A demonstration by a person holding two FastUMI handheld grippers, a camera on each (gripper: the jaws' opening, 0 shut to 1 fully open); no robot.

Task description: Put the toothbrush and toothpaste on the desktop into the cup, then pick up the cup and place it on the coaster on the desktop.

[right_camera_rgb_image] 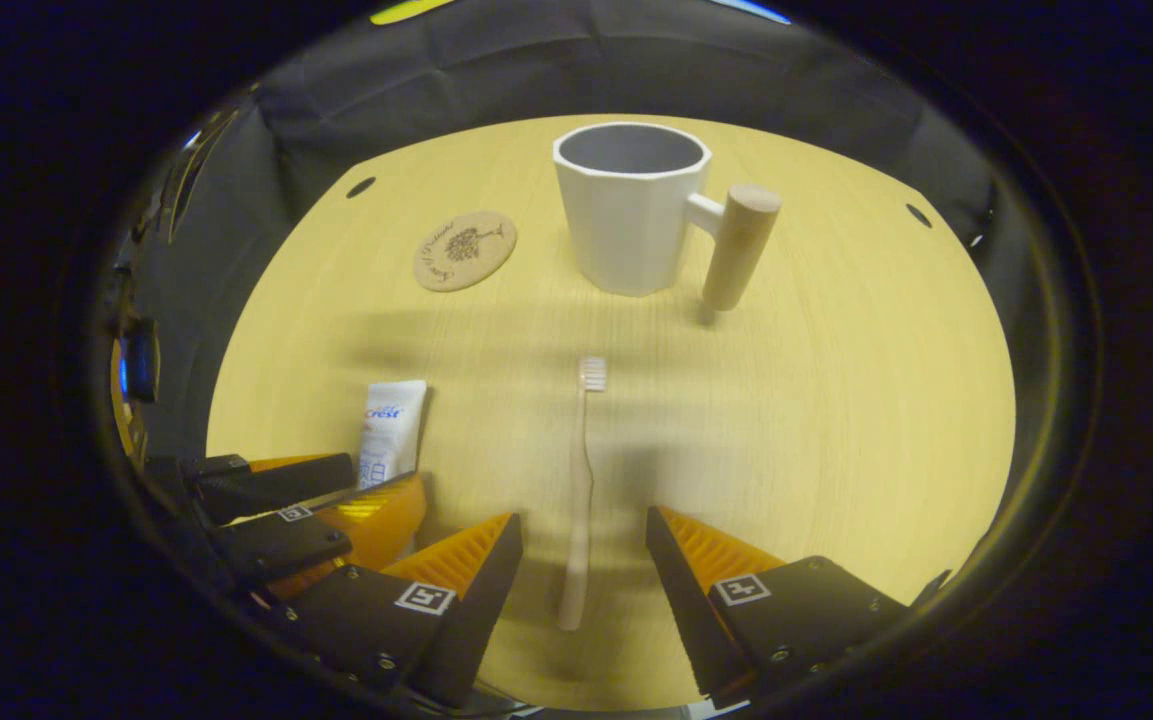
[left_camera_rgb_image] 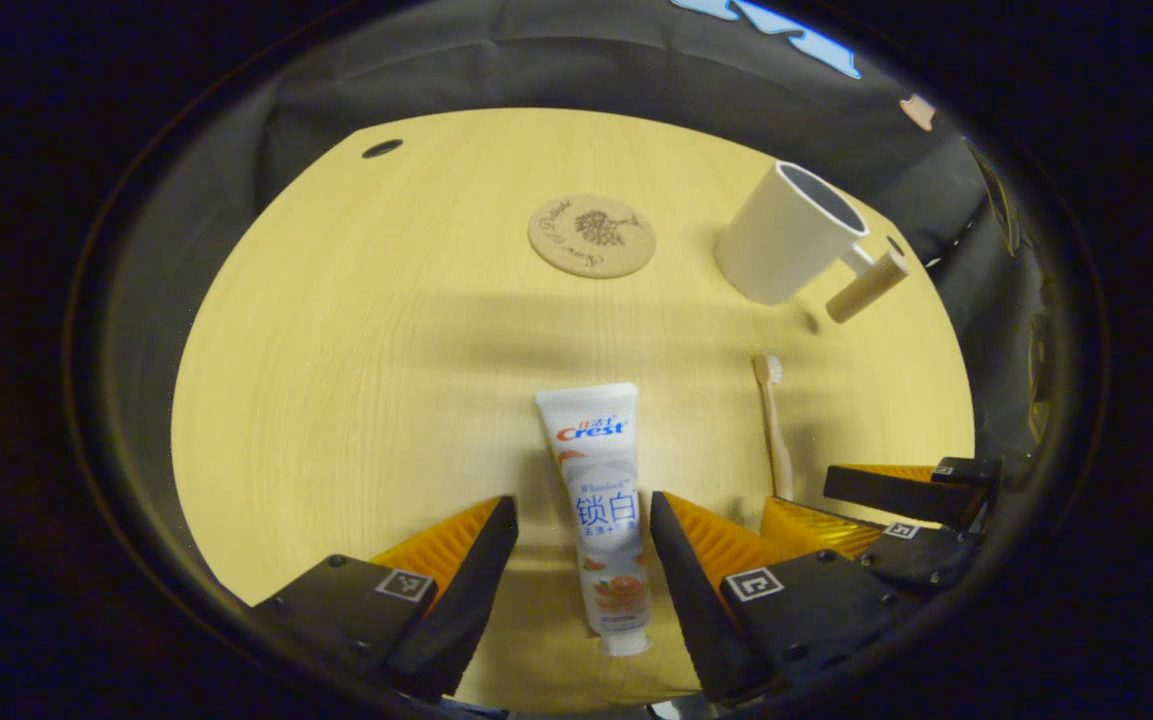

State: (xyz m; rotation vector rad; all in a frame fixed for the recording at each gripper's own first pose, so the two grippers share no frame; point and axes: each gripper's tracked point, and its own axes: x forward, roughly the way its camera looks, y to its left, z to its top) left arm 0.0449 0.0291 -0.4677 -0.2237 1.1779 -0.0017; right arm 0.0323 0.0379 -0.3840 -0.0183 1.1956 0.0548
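Between left hand-held gripper (left_camera_rgb_image: pixel 584 520) fingers: toothpaste (left_camera_rgb_image: pixel 601 500), "Crest" printed, untouched.

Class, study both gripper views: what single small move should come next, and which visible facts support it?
Probably lower the left gripper and shut it on the toothpaste, which lies flat on the desktop between its open jaws. The right gripper likewise straddles the toothbrush, also ungrasped. The cup stands upright and empty, beside the coaster.
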